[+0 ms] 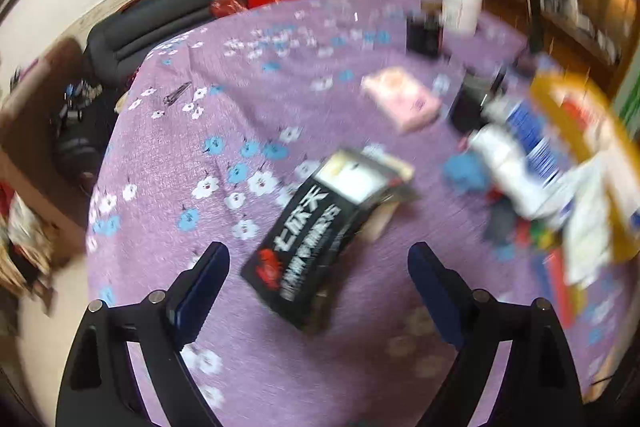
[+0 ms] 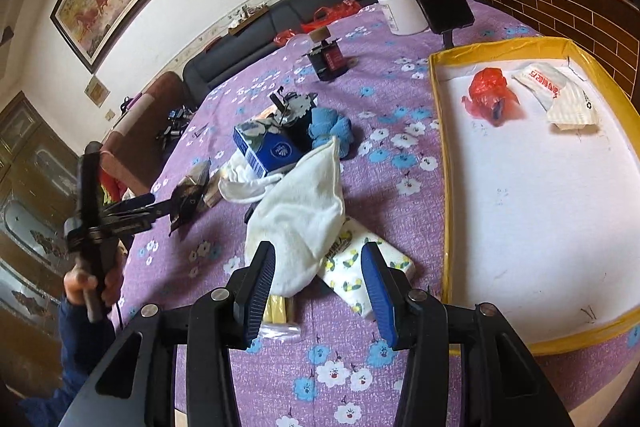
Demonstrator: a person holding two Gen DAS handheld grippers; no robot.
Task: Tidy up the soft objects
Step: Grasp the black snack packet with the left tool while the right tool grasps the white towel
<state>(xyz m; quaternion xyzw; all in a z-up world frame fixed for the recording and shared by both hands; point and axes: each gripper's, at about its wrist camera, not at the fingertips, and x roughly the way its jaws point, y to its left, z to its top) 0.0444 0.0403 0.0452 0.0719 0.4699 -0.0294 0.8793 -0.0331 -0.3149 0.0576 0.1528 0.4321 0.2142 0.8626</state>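
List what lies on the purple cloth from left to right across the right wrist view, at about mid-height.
Dark foil packet → blue tissue box → white towel → light blue cloth → yellow-rimmed tray → red plastic bag → white printed bag, the last two lying inside the tray.

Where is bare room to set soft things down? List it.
Most of the white-lined yellow tray is bare, below the red plastic bag and white printed bag. Crowded: the pile around the white towel and blue tissue box.
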